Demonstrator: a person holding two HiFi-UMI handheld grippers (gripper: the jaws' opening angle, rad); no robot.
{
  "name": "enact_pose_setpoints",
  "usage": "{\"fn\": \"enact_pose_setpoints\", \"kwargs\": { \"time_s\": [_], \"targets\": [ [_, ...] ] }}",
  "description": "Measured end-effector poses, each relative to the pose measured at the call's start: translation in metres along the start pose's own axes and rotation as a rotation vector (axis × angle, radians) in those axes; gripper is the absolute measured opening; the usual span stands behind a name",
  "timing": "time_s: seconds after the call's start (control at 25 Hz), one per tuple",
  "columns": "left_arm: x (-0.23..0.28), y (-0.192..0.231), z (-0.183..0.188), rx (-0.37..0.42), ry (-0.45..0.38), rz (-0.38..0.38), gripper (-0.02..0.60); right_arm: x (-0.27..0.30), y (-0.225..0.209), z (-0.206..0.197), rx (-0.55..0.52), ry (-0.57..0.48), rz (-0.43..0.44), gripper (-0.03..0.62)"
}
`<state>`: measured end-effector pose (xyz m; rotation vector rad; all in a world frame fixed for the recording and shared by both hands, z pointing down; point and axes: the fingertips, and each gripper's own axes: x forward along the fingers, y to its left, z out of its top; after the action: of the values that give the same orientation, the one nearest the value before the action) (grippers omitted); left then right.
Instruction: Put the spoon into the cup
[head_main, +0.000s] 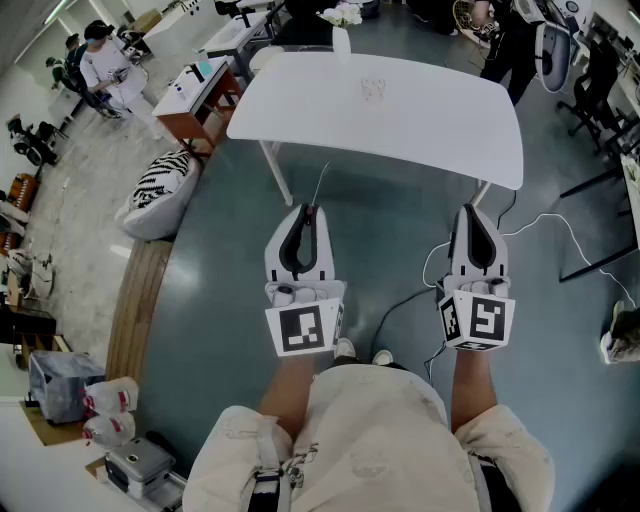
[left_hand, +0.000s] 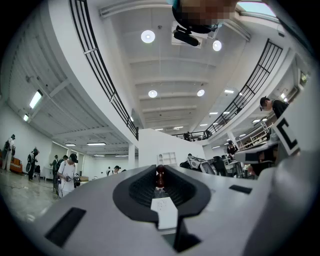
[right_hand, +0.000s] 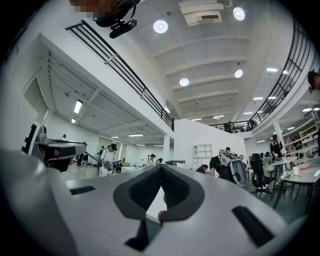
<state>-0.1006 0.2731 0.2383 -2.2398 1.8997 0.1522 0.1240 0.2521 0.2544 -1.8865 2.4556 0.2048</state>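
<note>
Left tool (head_main: 306, 210) grips the spoon (head_main: 320, 185), right tool (head_main: 471, 210) closed empty; I've yet to reach the cup (head_main: 373, 89) on the counter (head_main: 440, 125).

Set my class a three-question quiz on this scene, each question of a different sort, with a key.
1. Fill in: the right gripper's jaws are ___, with nothing between them.
2. The spoon is: A in the left gripper; B in the right gripper; C inside the cup.
3. True or false: the cup stands on the table.
Key: 1 shut; 2 A; 3 true.
</note>
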Motion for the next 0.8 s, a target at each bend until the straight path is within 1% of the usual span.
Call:
{"fn": "enact_pose_setpoints", "kwargs": {
  "time_s": [0.16, 0.36, 0.6, 0.8],
  "targets": [
    [-0.005, 0.015, -0.001, -0.002, -0.006, -0.01, 0.041, 0.002, 0.021, 0.0, 0.0, 0.003, 0.006, -0.012],
    [-0.008, 0.044, -0.005, -0.026, -0.014, -0.011, 0.041, 0.013, 0.052, -0.001, -0.016, 0.006, 0.012, -0.012],
    [-0.013, 0.084, -0.011, -0.054, -0.012, -0.027, 0.041, 0.023, 0.091, 0.005, -0.005, -0.004, -0.009, -0.012],
    [-0.022, 0.105, -0.017, -0.065, -0.013, -0.04, 0.041, 0.022, 0.112, 0.002, -0.005, 0.012, -0.033, -0.012]
  ]
}}
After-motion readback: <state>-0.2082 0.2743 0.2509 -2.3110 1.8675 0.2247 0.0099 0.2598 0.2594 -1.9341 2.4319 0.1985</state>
